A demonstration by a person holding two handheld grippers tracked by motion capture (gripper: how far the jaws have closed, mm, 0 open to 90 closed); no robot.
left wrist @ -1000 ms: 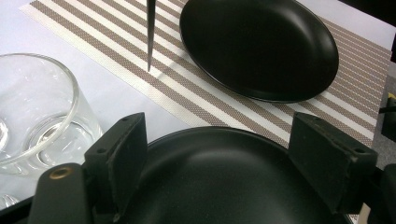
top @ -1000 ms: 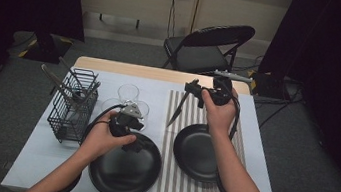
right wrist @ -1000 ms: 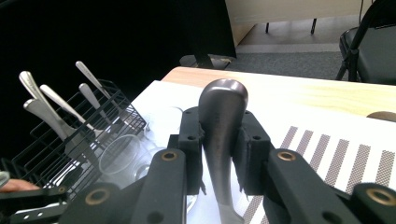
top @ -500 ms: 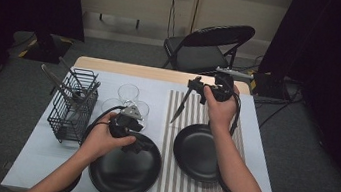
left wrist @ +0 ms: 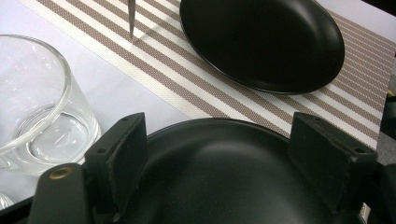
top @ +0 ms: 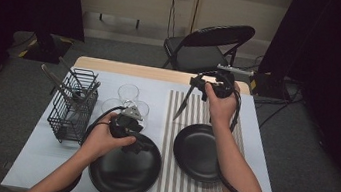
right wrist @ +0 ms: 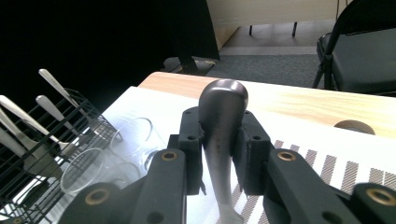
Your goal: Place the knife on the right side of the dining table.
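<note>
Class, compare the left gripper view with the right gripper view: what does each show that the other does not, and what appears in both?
Left gripper view alone: two black round plates, the near black plate between the left tool's open jaws and the far black plate on the mat, plus the knife's pointed tip hanging over the mat.

Right gripper view alone: the right tool shut on the silver metal knife's handle, the black wire cutlery basket and the black folding chair.

Both: clear drinking glasses and the brown-and-white striped placemat.

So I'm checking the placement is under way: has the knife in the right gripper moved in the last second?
Barely. The knife in the right gripper hangs tip-down over the striped mat, about where it was.
</note>
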